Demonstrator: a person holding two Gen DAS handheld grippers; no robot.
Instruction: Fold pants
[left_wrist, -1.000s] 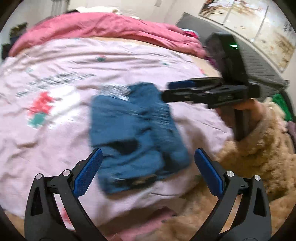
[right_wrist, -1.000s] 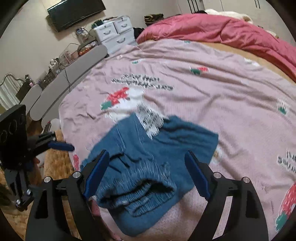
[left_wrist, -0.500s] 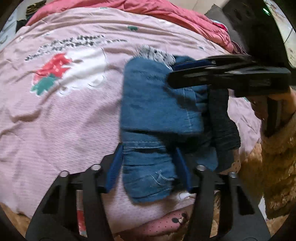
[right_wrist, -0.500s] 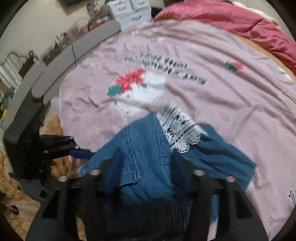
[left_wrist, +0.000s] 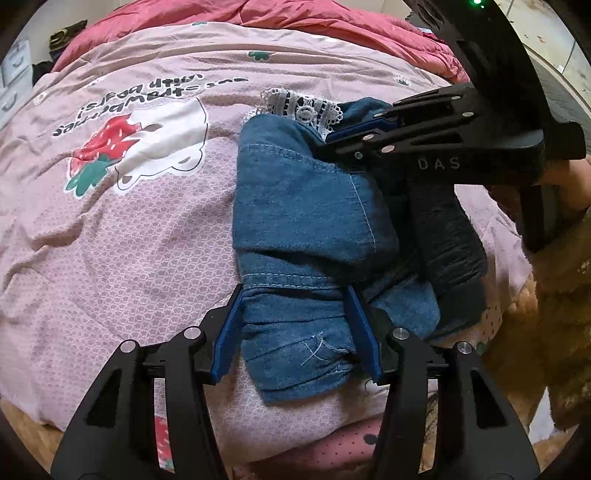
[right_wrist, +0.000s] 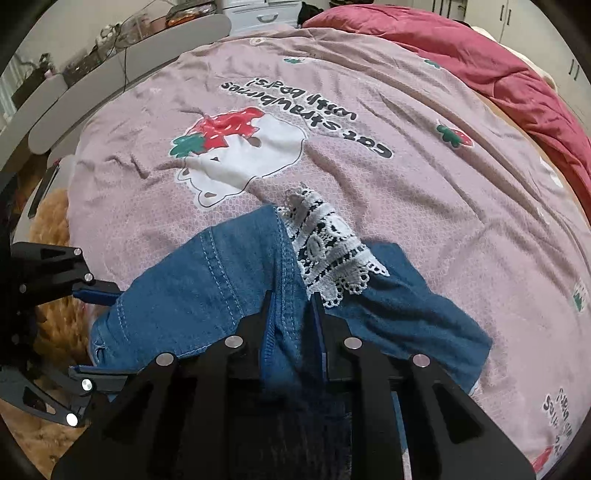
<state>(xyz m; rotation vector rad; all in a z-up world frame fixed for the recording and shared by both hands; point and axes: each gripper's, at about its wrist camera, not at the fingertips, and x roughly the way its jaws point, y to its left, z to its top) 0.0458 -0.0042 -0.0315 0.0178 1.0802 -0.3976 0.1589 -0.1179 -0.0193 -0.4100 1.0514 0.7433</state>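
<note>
Blue denim pants (left_wrist: 306, 206) with a white lace hem (left_wrist: 303, 107) lie folded in a bundle on the pink bedspread (left_wrist: 129, 221) near its front edge. My left gripper (left_wrist: 295, 291) has its blue pads closed on the near folded end of the pants. My right gripper (right_wrist: 290, 299) is shut on a fold of denim beside the lace (right_wrist: 328, 251); it shows from the side in the left wrist view (left_wrist: 332, 138), over the far part of the pants. The pants (right_wrist: 207, 288) fill the lower middle of the right wrist view.
A red quilt (left_wrist: 258, 22) lies bunched along the far side of the bed. A strawberry bear print (right_wrist: 236, 147) marks the bedspread beyond the pants. Brown fluffy fabric (left_wrist: 554, 332) is at the right. A grey bench (right_wrist: 110, 70) and drawers stand beyond the bed.
Both grippers were open above the pants a second ago. They came down and closed on the denim, the left on the near end, the right by the lace.
</note>
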